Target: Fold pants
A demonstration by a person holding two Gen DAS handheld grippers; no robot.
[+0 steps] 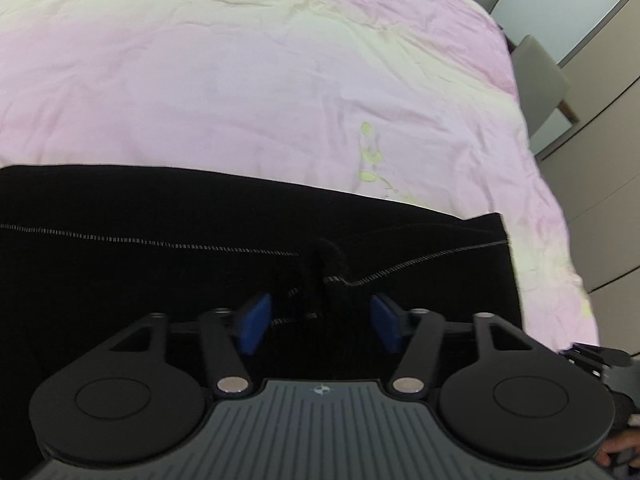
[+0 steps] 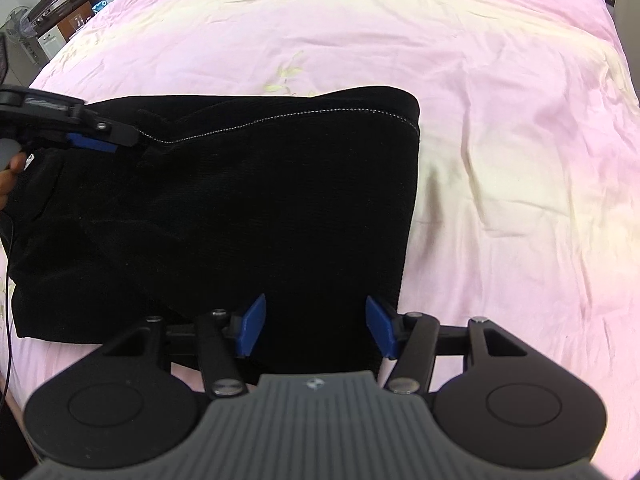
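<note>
Black pants lie folded into a rough rectangle on a pink bedsheet, with a line of white stitching near the far edge. In the left wrist view the pants fill the lower half. My left gripper is open just above the fabric, with a bunched fold between its blue pads. It also shows in the right wrist view at the pants' far left corner. My right gripper is open over the near right edge of the pants, holding nothing.
The pink sheet spreads far beyond the pants. Grey chairs and a cabinet wall stand past the bed's right edge. A dresser and a fan sit at the far left corner.
</note>
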